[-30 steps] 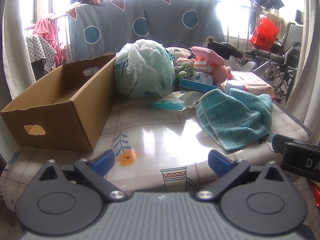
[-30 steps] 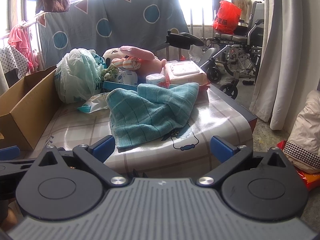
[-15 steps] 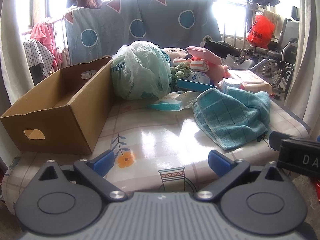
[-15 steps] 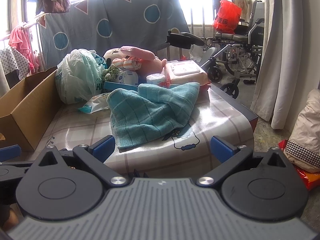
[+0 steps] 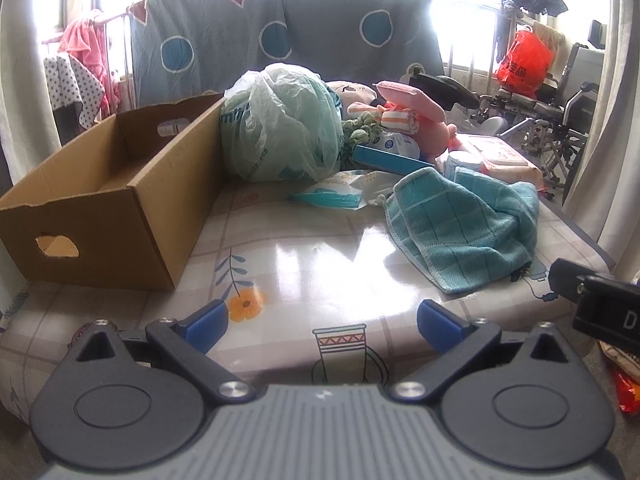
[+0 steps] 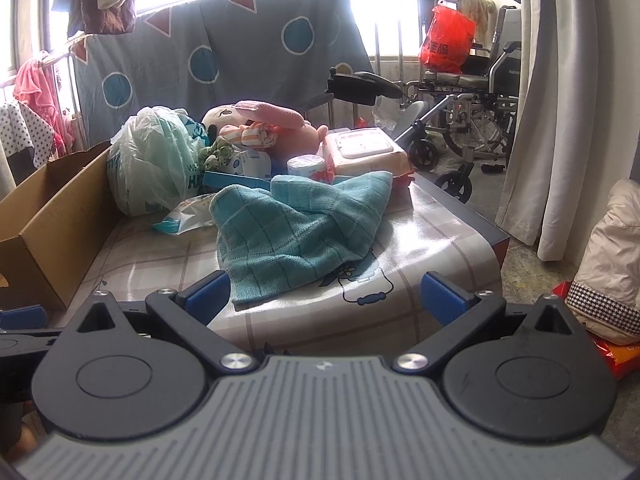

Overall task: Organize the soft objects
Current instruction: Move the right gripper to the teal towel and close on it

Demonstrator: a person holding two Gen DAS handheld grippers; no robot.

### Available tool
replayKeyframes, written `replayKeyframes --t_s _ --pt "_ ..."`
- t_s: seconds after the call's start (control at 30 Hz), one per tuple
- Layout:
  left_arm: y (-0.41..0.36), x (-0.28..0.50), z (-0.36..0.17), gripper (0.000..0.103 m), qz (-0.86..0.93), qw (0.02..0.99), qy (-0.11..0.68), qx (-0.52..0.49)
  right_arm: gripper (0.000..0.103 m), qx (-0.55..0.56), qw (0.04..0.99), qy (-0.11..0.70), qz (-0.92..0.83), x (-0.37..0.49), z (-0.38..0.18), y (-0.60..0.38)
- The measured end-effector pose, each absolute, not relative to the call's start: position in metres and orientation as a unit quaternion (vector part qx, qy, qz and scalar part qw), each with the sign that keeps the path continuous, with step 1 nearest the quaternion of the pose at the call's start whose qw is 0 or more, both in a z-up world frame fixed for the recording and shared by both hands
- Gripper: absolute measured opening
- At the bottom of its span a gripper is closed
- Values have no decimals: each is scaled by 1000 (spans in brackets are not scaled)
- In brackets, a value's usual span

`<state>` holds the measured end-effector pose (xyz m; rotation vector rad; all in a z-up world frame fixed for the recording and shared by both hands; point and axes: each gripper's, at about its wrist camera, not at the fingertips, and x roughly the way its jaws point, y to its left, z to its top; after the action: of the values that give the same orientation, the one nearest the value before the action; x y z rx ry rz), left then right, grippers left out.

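A crumpled teal towel (image 5: 464, 224) (image 6: 296, 232) lies on the table's right side. Behind it sit a pale green plastic bag (image 5: 280, 136) (image 6: 152, 160), a pink plush toy (image 5: 404, 108) (image 6: 272, 120), a wipes pack (image 6: 364, 152) and a flat tissue packet (image 5: 340, 196). An empty open cardboard box (image 5: 100, 208) (image 6: 44, 216) stands at the left. My left gripper (image 5: 324, 324) is open, low over the table's front edge. My right gripper (image 6: 326, 296) is open too, just in front of the towel's near hem. Nothing is between either pair of fingers.
The table (image 5: 320, 264) has a glossy patterned cover. A grey sheet with blue circles (image 5: 280, 40) hangs behind it. A wheelchair (image 6: 476, 92) and a red bag (image 6: 444, 40) stand at the right, with a curtain (image 6: 560, 100) and a beige bundle (image 6: 608, 272) on the floor.
The left gripper has shifted slightly, so the box and bag sit a little differently in its view. The right gripper has crept closer to the towel. Both stay open.
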<state>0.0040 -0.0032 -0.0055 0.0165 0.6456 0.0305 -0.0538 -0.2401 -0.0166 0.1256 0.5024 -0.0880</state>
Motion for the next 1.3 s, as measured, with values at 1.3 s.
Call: replayKeyframes --t_s 1.3 --pt "-26 150 6 100 -93 939 318 91 102 22 933 322 159 132 -39 -288"
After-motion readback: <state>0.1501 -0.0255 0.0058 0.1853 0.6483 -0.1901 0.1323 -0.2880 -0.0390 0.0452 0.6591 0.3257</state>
